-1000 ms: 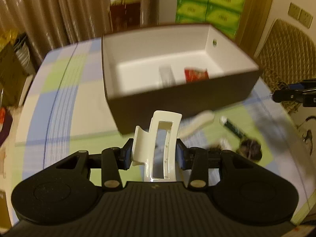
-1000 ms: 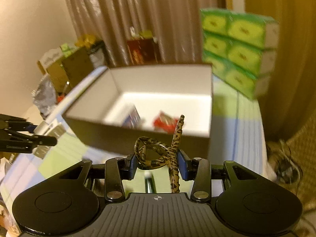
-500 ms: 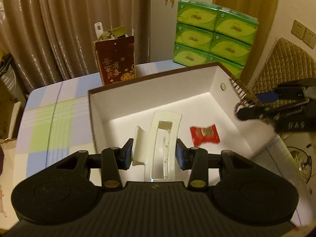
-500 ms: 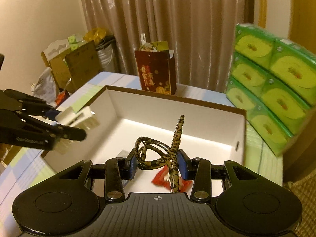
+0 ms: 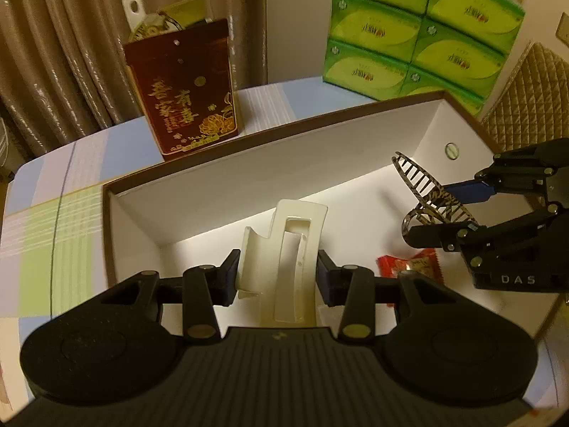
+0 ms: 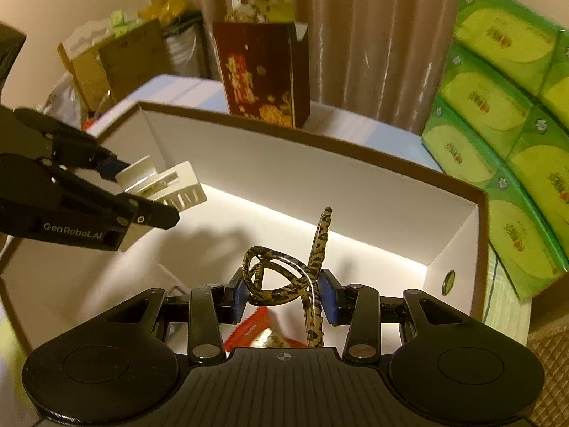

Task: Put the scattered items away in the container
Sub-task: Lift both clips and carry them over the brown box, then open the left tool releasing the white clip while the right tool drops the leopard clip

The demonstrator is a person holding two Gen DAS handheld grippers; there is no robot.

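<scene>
Holding two hair claws over the open box, ready to let them drop.

My left gripper (image 5: 277,279) is closed partway on the cream hair claw (image 5: 284,259), pads pressing its flat sides; my right gripper (image 6: 282,297) pinches the leopard-print hair claw (image 6: 284,277) the same way. Both claws hang above the white floor of the brown-rimmed box (image 5: 249,146), the cream one toward its left wall, the patterned one toward the right wall above a red snack packet (image 5: 409,267). I judge them light, stiff, glossy plastic with springy hinges, so the broad side faces grip best; the thin teeth could slip or snap. Both grippers tilt steeply down into the box, side by side but apart.
</scene>
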